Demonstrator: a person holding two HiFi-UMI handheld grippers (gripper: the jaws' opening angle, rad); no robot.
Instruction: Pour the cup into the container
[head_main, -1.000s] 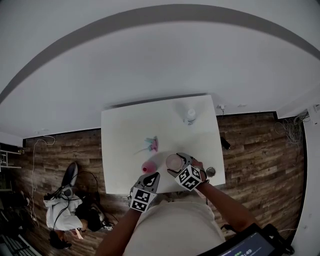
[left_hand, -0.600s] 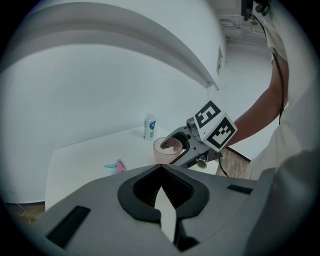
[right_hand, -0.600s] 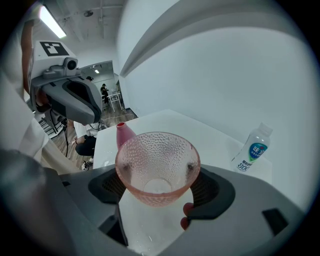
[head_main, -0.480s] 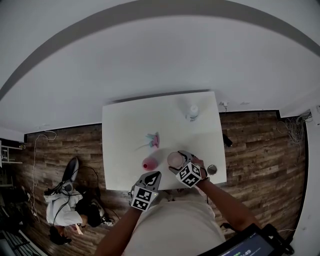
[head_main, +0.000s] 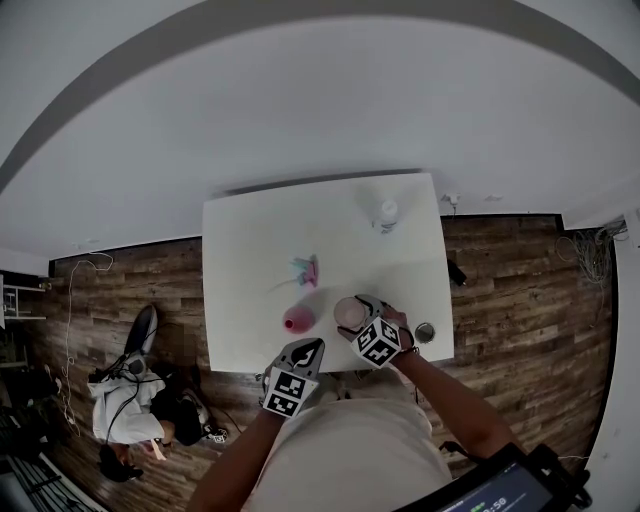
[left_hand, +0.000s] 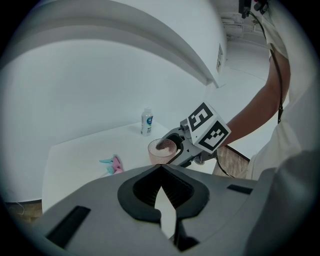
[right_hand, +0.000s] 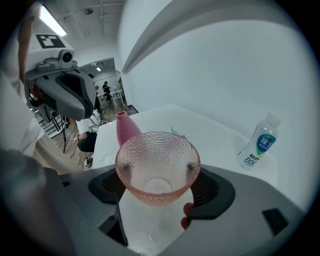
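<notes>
A pink dimpled glass cup (head_main: 350, 313) (right_hand: 157, 167) stands upright between the jaws of my right gripper (head_main: 358, 322) (right_hand: 157, 186), which is shut on it above the table's near edge. What the cup holds I cannot make out. A pink container with a narrow neck (head_main: 297, 320) (right_hand: 127, 129) stands on the white table (head_main: 250, 250), just left of the cup. My left gripper (head_main: 306, 352) (left_hand: 161, 169) hovers at the near edge behind the container, jaws together and holding nothing. In the left gripper view the cup (left_hand: 161, 149) appears in the right gripper (left_hand: 176, 148).
A small water bottle (head_main: 385, 212) (right_hand: 260, 142) (left_hand: 146, 121) stands at the table's far right. A pink and teal object (head_main: 306, 270) (left_hand: 114, 164) lies mid-table. A small dark round object (head_main: 424, 332) sits near the right front corner. Bags and cables clutter the wooden floor (head_main: 130, 410) at left.
The head view has shifted slightly. The cup, the container and both grippers keep the same places relative to one another.
</notes>
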